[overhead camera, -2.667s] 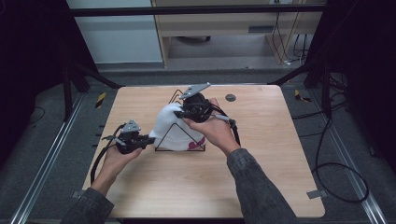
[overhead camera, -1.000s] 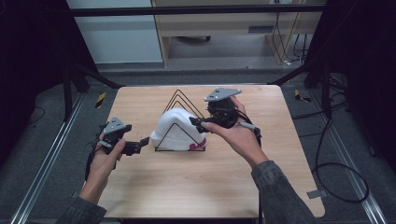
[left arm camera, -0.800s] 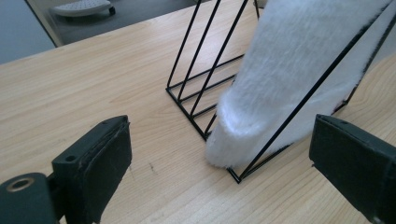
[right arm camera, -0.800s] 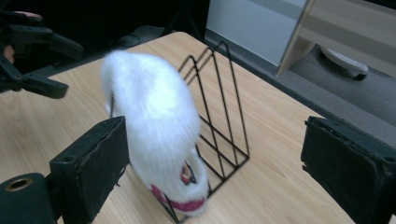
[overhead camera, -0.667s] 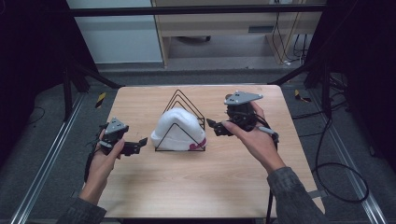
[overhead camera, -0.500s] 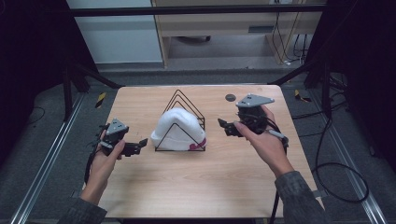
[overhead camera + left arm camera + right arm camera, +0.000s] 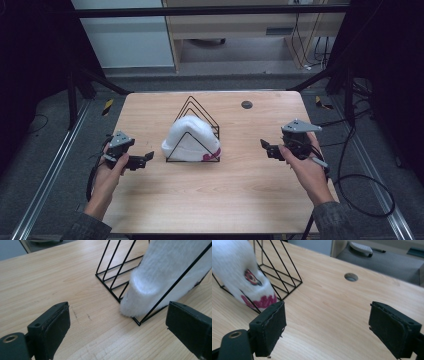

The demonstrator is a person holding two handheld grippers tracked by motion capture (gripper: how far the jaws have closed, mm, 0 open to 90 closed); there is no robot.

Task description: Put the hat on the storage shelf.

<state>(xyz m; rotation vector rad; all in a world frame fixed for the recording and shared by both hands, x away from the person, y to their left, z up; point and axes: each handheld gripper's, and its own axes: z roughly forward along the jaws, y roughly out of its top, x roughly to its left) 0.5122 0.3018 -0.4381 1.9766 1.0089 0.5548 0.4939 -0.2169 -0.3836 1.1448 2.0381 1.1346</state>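
A white fluffy hat (image 7: 190, 137) with a red and pink pattern lies inside a black wire rack (image 7: 196, 112) at the middle of the wooden table (image 7: 210, 200). The hat (image 7: 165, 272) bulges out of the rack (image 7: 112, 272) at its front wire. My left gripper (image 7: 146, 158) is held open left of the rack, apart from it, jaws empty. My right gripper (image 7: 265, 148) is open to the right of the rack, well apart from it and empty. In the right gripper view the hat (image 7: 242, 277) and rack (image 7: 282, 277) sit at upper left.
A round cable hole (image 7: 246, 104) sits in the table near its far edge, right of the rack. Cables (image 7: 360, 185) trail off the table's right side. Bare wood spreads in front of the rack and around both hands.
Both grippers have let go of the hat and drawn away from the rack, the right one moving far to the right and nearer, the left one slightly left. The hat stays in the rack.
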